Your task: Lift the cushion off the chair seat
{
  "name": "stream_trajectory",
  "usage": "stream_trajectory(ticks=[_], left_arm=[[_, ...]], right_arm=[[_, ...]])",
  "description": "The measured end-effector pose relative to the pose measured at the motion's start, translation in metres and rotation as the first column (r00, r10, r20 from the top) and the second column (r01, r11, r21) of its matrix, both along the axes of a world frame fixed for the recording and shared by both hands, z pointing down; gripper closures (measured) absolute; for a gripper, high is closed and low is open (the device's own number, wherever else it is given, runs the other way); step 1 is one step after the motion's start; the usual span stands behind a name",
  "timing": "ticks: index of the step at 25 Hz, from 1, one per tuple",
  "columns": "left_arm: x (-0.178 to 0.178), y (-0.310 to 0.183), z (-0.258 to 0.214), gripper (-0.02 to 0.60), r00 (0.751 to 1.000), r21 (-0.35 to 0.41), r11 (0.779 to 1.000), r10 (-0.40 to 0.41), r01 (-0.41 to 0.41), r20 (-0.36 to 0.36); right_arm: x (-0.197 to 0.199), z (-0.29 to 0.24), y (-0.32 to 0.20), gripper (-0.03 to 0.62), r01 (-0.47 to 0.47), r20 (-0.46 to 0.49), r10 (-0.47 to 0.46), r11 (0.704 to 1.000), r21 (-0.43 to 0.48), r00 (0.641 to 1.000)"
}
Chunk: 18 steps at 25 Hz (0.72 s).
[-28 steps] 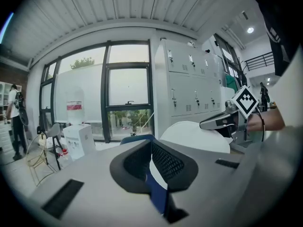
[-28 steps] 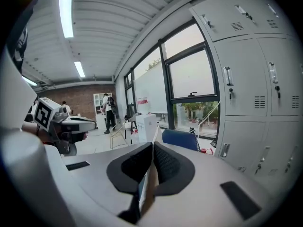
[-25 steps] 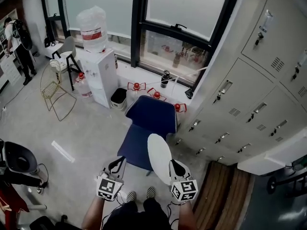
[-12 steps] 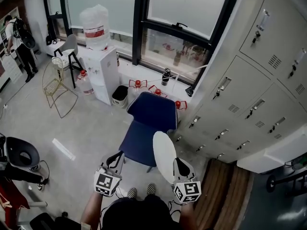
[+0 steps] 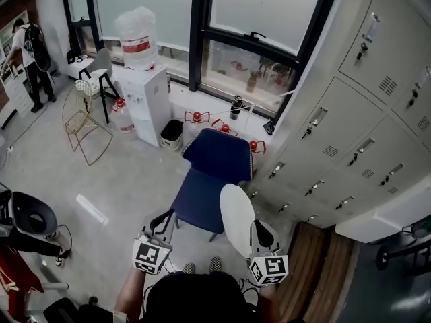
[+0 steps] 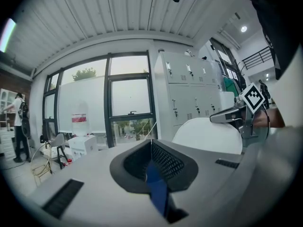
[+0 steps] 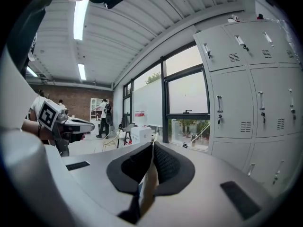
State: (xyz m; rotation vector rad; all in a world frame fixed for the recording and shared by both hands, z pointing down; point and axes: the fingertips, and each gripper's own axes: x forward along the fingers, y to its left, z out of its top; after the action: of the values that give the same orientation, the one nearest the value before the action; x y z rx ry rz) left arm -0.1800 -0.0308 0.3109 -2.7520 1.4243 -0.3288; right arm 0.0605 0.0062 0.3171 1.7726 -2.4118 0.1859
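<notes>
The white round cushion (image 5: 236, 224) stands on edge above the front right corner of the blue chair's seat (image 5: 195, 204), off the seat. My right gripper (image 5: 259, 229) is shut on its near rim, and a cream strip of cushion shows between the closed jaws (image 7: 152, 148). The left gripper view shows the cushion (image 6: 208, 135) as a white dome with the right gripper on it. My left gripper (image 5: 163, 219) hangs by the seat's front left corner. Its jaws (image 6: 151, 143) are shut and empty, with only the blue chair showing through the slit.
Grey lockers (image 5: 350, 133) stand close on the right of the chair. A water dispenser (image 5: 145, 99), a small bin (image 5: 172, 134) and red-topped items (image 5: 224, 128) sit under the window. A wire chair (image 5: 84, 123) and a black stool (image 5: 30, 217) are at left. A person (image 5: 27, 59) stands far left.
My right gripper has raised the cushion a little and carried it slightly right of the seat. The left gripper has risen a little too. Both stay shut.
</notes>
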Motion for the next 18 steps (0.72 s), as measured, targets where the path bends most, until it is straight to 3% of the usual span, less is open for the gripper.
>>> stream_trajectory(ticks=[18], left_arm=[[-0.001, -0.016, -0.004, 0.561, 1.0, 0.01, 1.0, 0.007, -0.007, 0.0]], right_arm=[[-0.009, 0.004, -0.016, 0.56, 0.017, 0.006, -0.017, 1.0, -0.001, 1.0]])
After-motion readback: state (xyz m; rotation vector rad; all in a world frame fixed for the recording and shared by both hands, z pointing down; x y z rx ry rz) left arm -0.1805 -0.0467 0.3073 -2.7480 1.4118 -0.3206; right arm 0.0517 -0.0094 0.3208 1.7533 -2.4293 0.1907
